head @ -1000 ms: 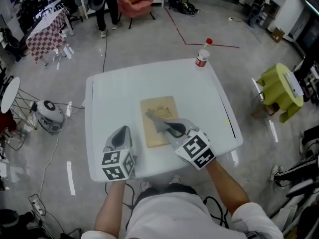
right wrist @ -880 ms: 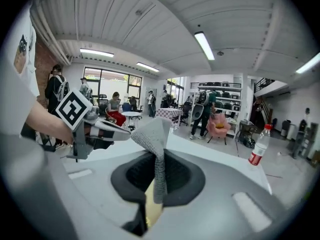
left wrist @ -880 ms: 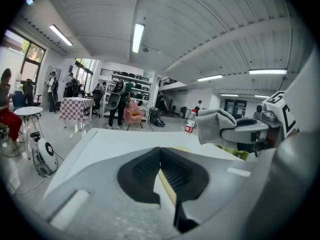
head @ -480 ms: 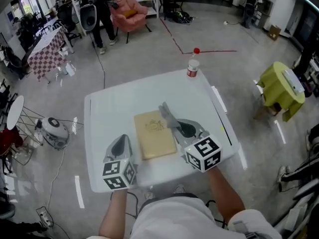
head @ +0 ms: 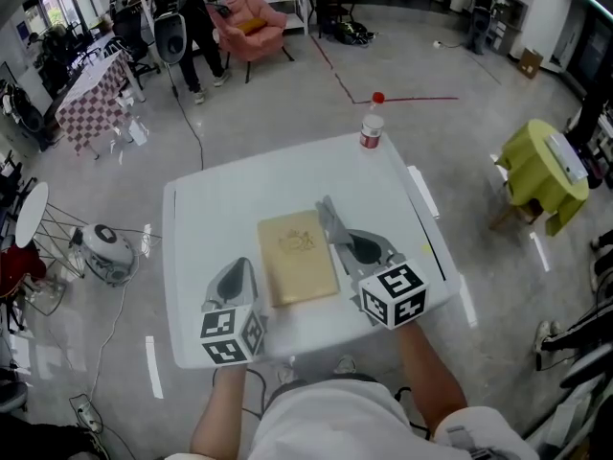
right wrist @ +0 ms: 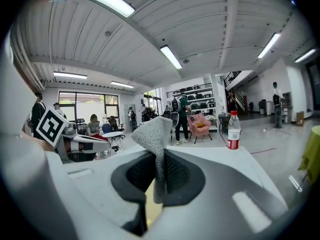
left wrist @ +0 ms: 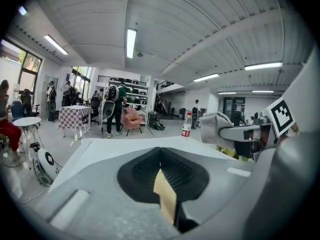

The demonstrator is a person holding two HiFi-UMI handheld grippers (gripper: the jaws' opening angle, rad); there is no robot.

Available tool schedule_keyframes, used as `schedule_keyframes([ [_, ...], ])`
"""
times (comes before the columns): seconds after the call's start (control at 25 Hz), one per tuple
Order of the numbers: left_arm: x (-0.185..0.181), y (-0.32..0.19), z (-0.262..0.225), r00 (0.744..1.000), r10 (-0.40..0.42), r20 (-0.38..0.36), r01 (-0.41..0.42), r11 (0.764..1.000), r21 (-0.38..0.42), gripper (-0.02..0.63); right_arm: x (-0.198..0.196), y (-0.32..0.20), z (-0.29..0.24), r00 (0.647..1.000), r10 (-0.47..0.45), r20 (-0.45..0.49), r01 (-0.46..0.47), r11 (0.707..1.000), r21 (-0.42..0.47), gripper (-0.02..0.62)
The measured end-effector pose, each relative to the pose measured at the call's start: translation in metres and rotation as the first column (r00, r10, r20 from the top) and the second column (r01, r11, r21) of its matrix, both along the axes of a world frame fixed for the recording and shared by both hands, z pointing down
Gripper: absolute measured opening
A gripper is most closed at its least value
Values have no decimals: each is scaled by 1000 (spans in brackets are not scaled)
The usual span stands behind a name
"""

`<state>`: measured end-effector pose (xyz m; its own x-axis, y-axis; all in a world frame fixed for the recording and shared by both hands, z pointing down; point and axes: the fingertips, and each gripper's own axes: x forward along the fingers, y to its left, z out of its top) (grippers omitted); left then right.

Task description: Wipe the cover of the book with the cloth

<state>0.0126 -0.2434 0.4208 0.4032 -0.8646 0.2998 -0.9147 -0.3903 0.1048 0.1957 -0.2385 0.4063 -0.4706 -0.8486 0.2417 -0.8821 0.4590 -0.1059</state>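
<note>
A tan book [head: 295,257] lies flat in the middle of the white table [head: 220,204]. My right gripper [head: 338,235] is at the book's right edge, shut on a grey cloth [head: 328,216] that sticks up past its tips. In the right gripper view the cloth [right wrist: 152,134] stands pinched between the dark pads of the right gripper [right wrist: 159,171]. My left gripper [head: 238,260] rests just left of the book, its jaws together and empty. In the left gripper view a sliver of the book [left wrist: 166,198] shows below the left gripper [left wrist: 161,160], with the cloth [left wrist: 214,126] off to the right.
A water bottle [head: 371,127] with a red cap stands at the table's far edge. A yellow-green chair [head: 541,175] is on the right and a round white device [head: 103,245] sits on the floor to the left. People and a pink armchair [head: 249,22] are far behind.
The right gripper and cloth have slid from over the book's cover to its right edge. The left gripper has stayed beside the book. The head view has shifted slightly.
</note>
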Motion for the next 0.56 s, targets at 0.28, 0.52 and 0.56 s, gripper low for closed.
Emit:
schedule_keyframes([
  [0.28, 5, 2, 1, 1000, 15, 1, -15, 1000, -2, 8, 4, 3, 1, 1000, 14, -10, -14, 1000, -7, 17],
  [0.52, 8, 5, 3, 1000, 31, 3, -31, 1000, -4, 8, 3, 6, 2, 1000, 17, -7, -17, 1000, -6, 17],
  [0.56, 9, 5, 4, 999, 32, 3, -32, 999, -5, 8, 2, 6, 2, 1000, 16, -6, -16, 1000, -6, 17],
])
